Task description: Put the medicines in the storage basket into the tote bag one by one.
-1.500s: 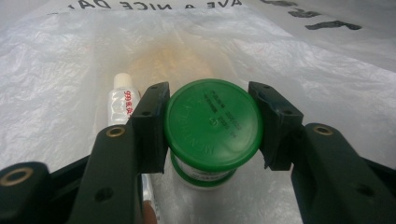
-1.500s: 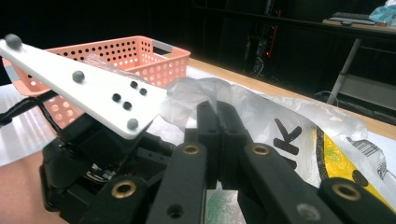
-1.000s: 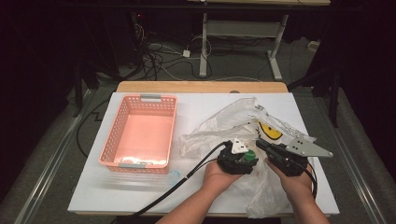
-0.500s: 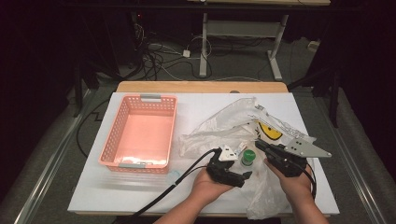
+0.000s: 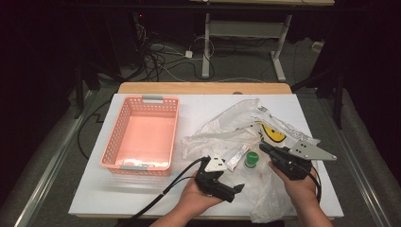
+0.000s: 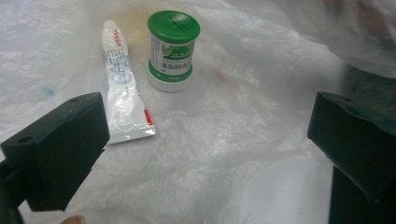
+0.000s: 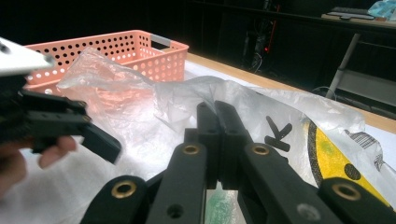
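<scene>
White table, lower left bare; left gripper jaws just opened, nothing between; right gripper clenched on plastic bag, right of centre.

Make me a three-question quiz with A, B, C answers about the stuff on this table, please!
1. Where does the small jar stand?
A. in the pink basket
B. on the plastic bag, beside the tube
C. on the floor

2. What colour is the jar's lid?
A. green
B. red
C. blue

3. How are the left gripper's jaws?
A. shut on the tube
B. shut on the jar
C. wide open with nothing between them

Answers:
1 B: the left gripper view shows it on the plastic bag next to the tube, apart from the pink basket.
2 A: its top is plainly green.
3 C: the two black jaws stand far apart over bare plastic.
</scene>
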Motion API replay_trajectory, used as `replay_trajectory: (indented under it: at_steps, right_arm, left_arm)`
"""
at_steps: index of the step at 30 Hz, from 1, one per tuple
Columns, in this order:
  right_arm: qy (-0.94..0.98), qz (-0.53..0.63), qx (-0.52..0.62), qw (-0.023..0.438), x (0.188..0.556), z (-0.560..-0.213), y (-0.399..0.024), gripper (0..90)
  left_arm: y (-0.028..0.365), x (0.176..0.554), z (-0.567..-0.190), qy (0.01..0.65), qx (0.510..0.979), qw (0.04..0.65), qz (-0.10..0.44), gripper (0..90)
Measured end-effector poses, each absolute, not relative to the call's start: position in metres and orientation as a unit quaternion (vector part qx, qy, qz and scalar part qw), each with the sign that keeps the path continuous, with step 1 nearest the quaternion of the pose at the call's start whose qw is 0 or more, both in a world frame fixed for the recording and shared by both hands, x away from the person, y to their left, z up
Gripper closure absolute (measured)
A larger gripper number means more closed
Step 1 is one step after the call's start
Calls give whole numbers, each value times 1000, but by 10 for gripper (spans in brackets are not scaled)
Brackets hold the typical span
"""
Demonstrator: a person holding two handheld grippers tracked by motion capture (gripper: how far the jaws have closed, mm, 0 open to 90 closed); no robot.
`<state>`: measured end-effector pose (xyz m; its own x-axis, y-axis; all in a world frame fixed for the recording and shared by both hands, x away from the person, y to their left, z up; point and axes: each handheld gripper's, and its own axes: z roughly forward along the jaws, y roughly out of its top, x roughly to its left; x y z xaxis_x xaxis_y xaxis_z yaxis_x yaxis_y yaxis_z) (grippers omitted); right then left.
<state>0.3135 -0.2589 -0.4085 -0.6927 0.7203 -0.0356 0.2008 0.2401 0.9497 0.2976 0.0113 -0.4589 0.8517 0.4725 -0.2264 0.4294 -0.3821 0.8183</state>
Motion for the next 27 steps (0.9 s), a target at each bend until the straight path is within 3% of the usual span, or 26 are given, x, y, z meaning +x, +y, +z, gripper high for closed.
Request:
replay_trajectory:
  at_steps: [27]
  right_arm:
    - [748,532,309,247,313,-409,-259,900]
  left_arm:
    - [110,279,-424,308,808,497,65,0]
